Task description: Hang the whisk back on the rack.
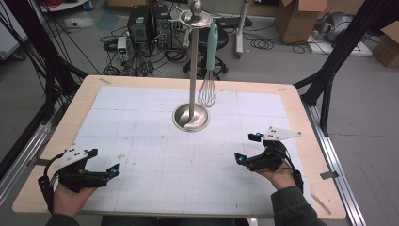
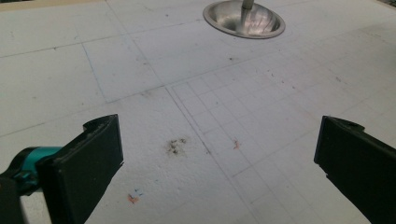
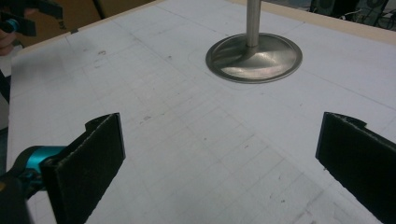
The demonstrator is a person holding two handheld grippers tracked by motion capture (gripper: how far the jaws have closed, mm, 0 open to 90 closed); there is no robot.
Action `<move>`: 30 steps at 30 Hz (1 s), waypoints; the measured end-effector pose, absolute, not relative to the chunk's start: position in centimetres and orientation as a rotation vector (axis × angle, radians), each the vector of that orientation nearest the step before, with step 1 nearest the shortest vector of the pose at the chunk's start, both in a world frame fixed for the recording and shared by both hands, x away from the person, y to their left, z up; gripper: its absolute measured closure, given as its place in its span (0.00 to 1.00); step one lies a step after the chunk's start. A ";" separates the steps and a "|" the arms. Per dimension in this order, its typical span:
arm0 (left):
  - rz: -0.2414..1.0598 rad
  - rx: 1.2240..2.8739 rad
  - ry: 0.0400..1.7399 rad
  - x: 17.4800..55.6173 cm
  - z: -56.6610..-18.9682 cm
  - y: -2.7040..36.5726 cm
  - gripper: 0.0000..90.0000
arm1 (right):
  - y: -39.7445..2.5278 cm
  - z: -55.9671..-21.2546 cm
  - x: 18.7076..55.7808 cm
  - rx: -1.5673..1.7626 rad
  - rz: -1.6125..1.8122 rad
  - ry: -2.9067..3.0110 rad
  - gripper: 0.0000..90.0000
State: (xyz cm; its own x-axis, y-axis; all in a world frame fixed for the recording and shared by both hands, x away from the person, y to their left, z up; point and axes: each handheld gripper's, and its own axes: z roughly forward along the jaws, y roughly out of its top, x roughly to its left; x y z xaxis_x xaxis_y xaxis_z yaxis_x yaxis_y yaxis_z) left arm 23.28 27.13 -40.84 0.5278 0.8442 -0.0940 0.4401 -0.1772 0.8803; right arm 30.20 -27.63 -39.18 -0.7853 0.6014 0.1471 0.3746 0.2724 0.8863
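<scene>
A steel utensil stand (image 1: 191, 84) rises from a round base (image 1: 190, 117) at the middle back of the white gridded mat (image 1: 141, 117). A whisk (image 1: 208, 75) with a pale teal handle hangs from the stand's top ring, its wires just above the mat. My left gripper (image 1: 104, 162) rests at the near left, held by a hand, open and holding nothing. My right gripper (image 1: 248, 147) sits at the near right, also open and holding nothing. In the left gripper view the left gripper (image 2: 219, 154) faces bare mat, with the base (image 2: 243, 21) far ahead. The right gripper (image 3: 219, 149) points toward the base (image 3: 254, 58).
The mat lies on a wooden table (image 1: 310, 141) with bare edges all round. Black frame posts (image 1: 329, 70) stand at the right and left of the table. Cables, computer towers (image 1: 139, 23) and cardboard boxes (image 1: 296, 19) sit on the floor behind.
</scene>
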 end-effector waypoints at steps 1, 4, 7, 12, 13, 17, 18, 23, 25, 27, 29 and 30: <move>0.524 1.809 1.064 23.3 -40.8 27.1 0.02 | -27.7 -39.3 30.1 0.910 1.522 2.320 0.01; 0.525 1.809 1.063 23.3 -40.9 27.0 0.02 | -28.0 -39.5 29.7 0.915 1.521 2.317 0.00; 0.523 1.811 1.061 23.3 -40.9 27.0 0.02 | -28.4 -39.8 29.3 0.925 1.523 2.309 0.01; 0.520 1.820 1.058 23.2 -40.9 27.0 0.02 | -28.6 -40.0 28.6 0.934 1.525 2.311 0.01; 0.520 1.821 1.054 23.2 -40.9 27.0 0.02 | -28.7 -40.0 28.5 0.931 1.524 2.309 0.01; 0.513 1.826 1.051 23.3 -41.1 26.9 0.02 | -29.0 -40.3 27.9 0.939 1.537 2.294 0.01; 0.513 1.827 1.050 23.3 -41.1 26.9 0.02 | -29.1 -40.4 27.7 0.945 1.536 2.294 0.00; 0.512 1.829 1.049 23.3 -41.1 26.8 0.02 | -29.4 -40.7 27.1 0.943 1.537 2.296 0.01; 0.510 1.831 1.047 23.3 -41.1 26.8 0.02 | -29.5 -40.9 26.8 0.947 1.533 2.299 0.01; 0.510 1.831 1.045 23.3 -41.1 26.8 0.02 | -29.6 -41.0 26.5 0.945 1.536 2.304 0.01; 0.506 1.834 1.045 23.3 -41.1 26.7 0.02 | -29.6 -41.1 26.2 0.940 1.533 2.307 0.01; 0.506 1.835 1.044 23.3 -41.1 26.7 0.02 | -29.6 -41.1 26.1 0.945 1.530 2.313 0.01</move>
